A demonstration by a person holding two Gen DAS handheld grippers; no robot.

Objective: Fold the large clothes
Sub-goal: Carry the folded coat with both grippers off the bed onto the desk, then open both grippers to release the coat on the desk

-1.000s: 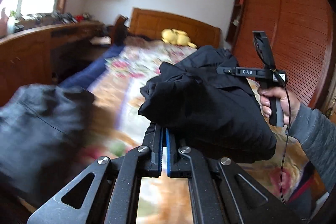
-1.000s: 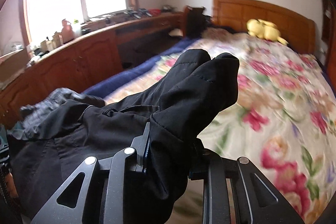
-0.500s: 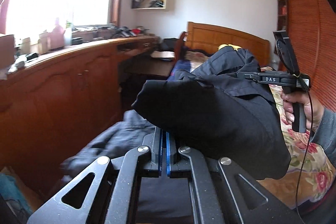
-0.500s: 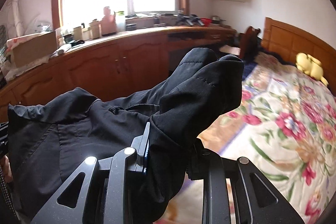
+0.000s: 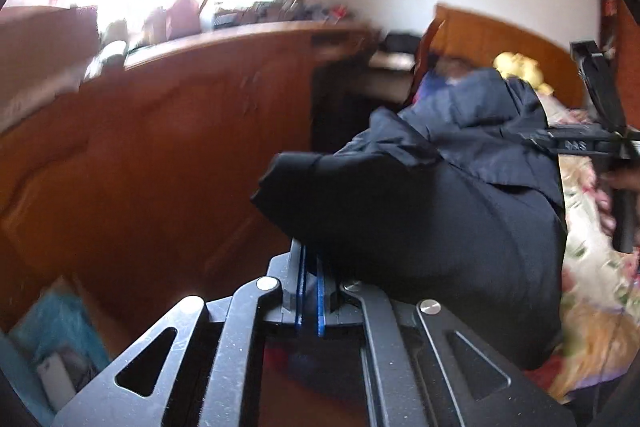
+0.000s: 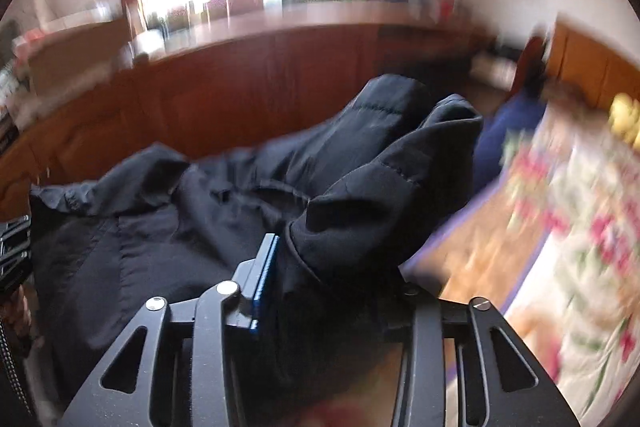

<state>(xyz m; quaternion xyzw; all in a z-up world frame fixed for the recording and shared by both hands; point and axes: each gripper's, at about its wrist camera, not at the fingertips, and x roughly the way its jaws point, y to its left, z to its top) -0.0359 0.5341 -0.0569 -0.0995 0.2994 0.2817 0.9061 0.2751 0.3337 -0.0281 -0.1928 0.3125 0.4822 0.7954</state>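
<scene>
A black jacket (image 5: 420, 207) hangs bunched between both grippers, beside the bed's edge. My left gripper (image 5: 310, 255) is shut, its blue pads together on a thin edge of the jacket that bulges over the tips. In the right wrist view the jacket (image 6: 180, 227) spreads to the left, with a thick fold lying in my right gripper (image 6: 336, 255). Its jaws are opening: the left blue pad (image 6: 266, 263) stands off the cloth and the right finger is hidden under the fold. A hand (image 5: 616, 187) holds the right gripper (image 5: 588, 143) at the far right.
A long wooden cabinet (image 5: 160, 147) with a cluttered top runs under the bright window, close ahead. The bed with a floral cover (image 6: 580, 227) lies to the right, a yellow plush toy (image 5: 516, 67) at its headboard. A cyan bag (image 5: 56, 327) sits on the floor at lower left.
Both views have swung left, away from the bed and toward the wooden cabinet, carrying the jacket along. The right jaws have widened and the left pad has come off the cloth.
</scene>
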